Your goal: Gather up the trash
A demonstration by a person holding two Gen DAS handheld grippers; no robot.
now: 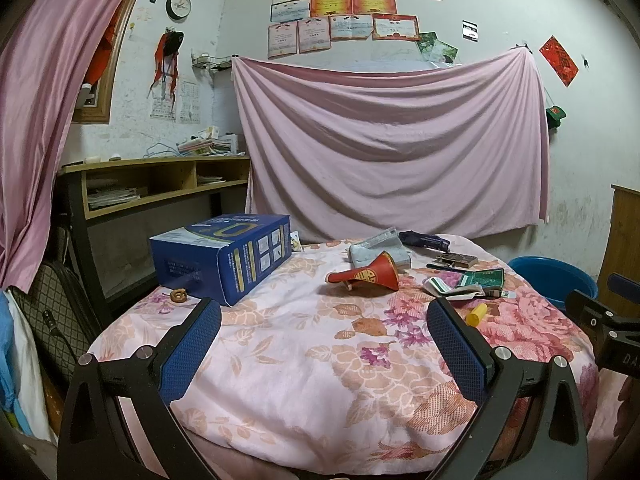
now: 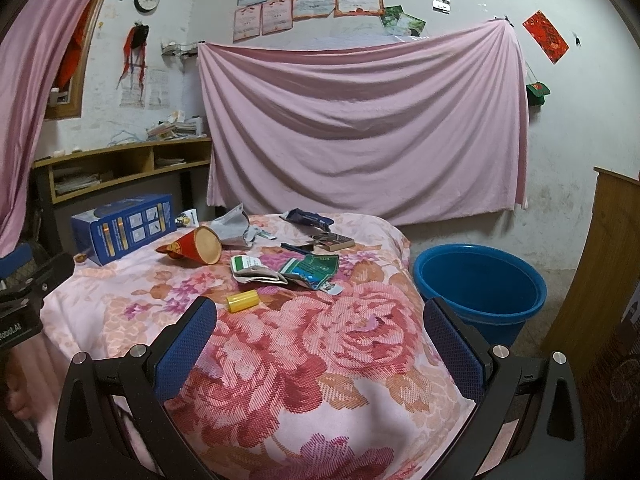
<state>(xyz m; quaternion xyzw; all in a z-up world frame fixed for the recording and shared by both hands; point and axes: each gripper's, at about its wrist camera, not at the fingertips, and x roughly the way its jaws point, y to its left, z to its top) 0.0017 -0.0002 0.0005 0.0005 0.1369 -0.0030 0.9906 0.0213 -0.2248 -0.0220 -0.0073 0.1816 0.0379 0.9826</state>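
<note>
i hold both claws over the near edge of the floral bedspread (image 1: 304, 360), side by side. my left claw (image 1: 324, 312) is spread wide and grips nothing; only cloth shows between its blue pads. my right claw (image 2: 320, 312) is spread just as wide and is also empty, hanging above the big red rose pattern near the right edge of the table.

the trash lies scattered across the far half of the cloth. a red paper cone (image 1: 366, 274) with a gold emblem lies on its side near the middle, its open mouth turned toward my right. behind it sits a crumpled grey wrapper (image 2: 234, 226). to the right of the cone is a heap of crumpled green and white packets (image 2: 288, 270), and just in front of that heap, nearest my right claw, lies a small yellow cylinder (image 2: 243, 301) on its side. farther back are a dark blue wrapper (image 2: 308, 218), a flat dark box (image 2: 334, 242) and a dark pen-like stick (image 2: 296, 248).

a large blue carton (image 1: 224, 256) stands on the left side of the table, with a small brown ring-shaped thing (image 1: 178, 295) just beside its near corner.

a blue bucket (image 2: 480, 284) stands on the floor off the right edge of the table, and i see nothing inside it. a pink sheet (image 1: 392, 136) hangs on the wall behind.
</note>
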